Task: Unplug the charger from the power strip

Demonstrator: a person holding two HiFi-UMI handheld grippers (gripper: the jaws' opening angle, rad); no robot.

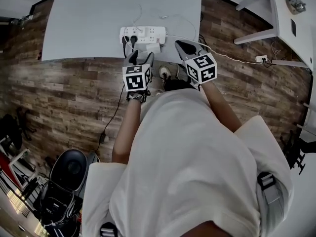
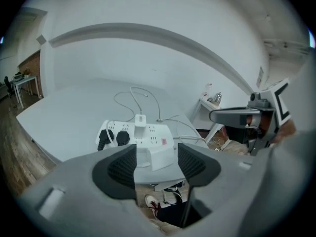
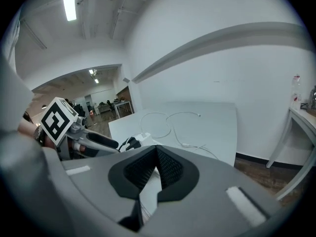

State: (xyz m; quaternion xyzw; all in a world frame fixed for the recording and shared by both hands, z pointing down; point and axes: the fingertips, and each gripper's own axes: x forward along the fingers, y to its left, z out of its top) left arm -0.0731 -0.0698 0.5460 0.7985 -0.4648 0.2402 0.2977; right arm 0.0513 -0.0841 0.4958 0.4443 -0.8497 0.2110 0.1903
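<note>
Risk: the power strip (image 2: 150, 135) lies loose on the bench (image 2: 69, 112). A pull on the charger (image 2: 140, 124) with nothing pinning the strip would likely lift or drag it. A slanted pull could bind the pins, and a misplaced grasp could catch the two black plugs (image 2: 111, 138) just left of it.

The charger sits mid-strip, near the bench's near edge. It stands upright, long axis vertical, and its white cable (image 2: 133, 95) leaves the top towards the far side.

The left gripper (image 2: 157, 155) hovers near of the strip with fingers released, grasping nothing. The right gripper (image 3: 155, 153) is off to the right, fingers clenched and empty.
</note>
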